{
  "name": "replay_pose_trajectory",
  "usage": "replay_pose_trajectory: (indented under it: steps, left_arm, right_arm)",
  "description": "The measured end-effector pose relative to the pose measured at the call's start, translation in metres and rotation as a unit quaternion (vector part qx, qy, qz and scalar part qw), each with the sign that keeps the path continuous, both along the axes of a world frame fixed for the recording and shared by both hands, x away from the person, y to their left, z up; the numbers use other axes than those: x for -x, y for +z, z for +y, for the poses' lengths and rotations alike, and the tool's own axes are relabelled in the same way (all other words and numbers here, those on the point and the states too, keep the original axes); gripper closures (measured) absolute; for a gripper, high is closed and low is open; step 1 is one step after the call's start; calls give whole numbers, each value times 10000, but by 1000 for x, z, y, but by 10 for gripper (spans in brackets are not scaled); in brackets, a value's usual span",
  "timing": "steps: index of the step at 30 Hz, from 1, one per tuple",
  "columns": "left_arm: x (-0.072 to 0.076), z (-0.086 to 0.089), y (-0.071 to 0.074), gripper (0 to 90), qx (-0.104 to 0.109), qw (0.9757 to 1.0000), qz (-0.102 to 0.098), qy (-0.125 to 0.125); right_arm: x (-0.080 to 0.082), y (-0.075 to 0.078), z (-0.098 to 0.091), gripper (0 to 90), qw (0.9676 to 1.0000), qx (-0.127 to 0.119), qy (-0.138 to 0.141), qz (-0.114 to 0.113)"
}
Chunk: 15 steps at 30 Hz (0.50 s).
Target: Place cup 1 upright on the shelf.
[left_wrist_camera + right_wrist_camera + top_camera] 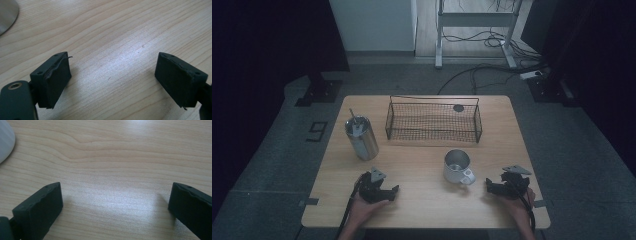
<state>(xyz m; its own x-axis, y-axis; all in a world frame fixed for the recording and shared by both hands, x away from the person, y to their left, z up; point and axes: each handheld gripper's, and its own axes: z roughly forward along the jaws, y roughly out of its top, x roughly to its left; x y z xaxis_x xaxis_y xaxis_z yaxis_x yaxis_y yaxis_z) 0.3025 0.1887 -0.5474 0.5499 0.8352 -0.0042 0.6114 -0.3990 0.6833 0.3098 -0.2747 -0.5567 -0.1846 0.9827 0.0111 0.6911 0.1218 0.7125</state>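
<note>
On the wooden table, a steel tumbler stands at the left with a thin metal utensil sticking out of its top. A pale mug stands right of centre, its handle toward the front right. A black wire basket sits at the back middle. My left gripper rests low over the front left of the table, open over bare wood; the tumbler's base curves into the corner. My right gripper is at the front right, open, with the mug's side at the upper left.
A small dark round spot shows at the basket's back right. Bare wood lies between the two grippers along the front edge. Past the table are grey floor, a white frame's legs and loose cables.
</note>
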Motion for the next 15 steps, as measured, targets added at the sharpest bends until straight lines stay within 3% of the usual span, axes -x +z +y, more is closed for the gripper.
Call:
replay_pose_trajectory:
  steps: [15]
  left_arm:
    - [2, 0, 0, 124, 9, 10000, 19, 96]
  right_arm:
    - [0, 0, 0, 0, 10000, -5, 3, -7]
